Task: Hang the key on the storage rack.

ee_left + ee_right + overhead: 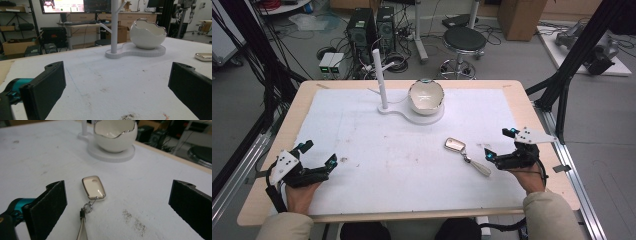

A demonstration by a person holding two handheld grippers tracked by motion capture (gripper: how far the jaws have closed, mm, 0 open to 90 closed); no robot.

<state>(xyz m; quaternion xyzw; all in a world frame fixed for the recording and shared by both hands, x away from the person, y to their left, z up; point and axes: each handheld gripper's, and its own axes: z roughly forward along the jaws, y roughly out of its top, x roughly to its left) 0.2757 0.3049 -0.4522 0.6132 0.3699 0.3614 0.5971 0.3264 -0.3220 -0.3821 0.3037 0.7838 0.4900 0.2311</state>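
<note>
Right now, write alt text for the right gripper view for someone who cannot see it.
A cream key fob with a metal ring and pale strap lies on the white table cover, between the open black jaws of the right gripper. Beyond it, a white eggshell-shaped bowl sits on a round white stand base.

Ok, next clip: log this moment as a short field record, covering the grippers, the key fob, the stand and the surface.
left gripper: open, near the table's left front, holding nothing
right gripper: open, facing the key fob, not touching it
key fob: lies flat on the white mat, strap trailing toward the right gripper
bowl: white, egg-shaped, on the stand's base
stand: white post, upright, at the far middle
white mat: a few dark specks
</note>
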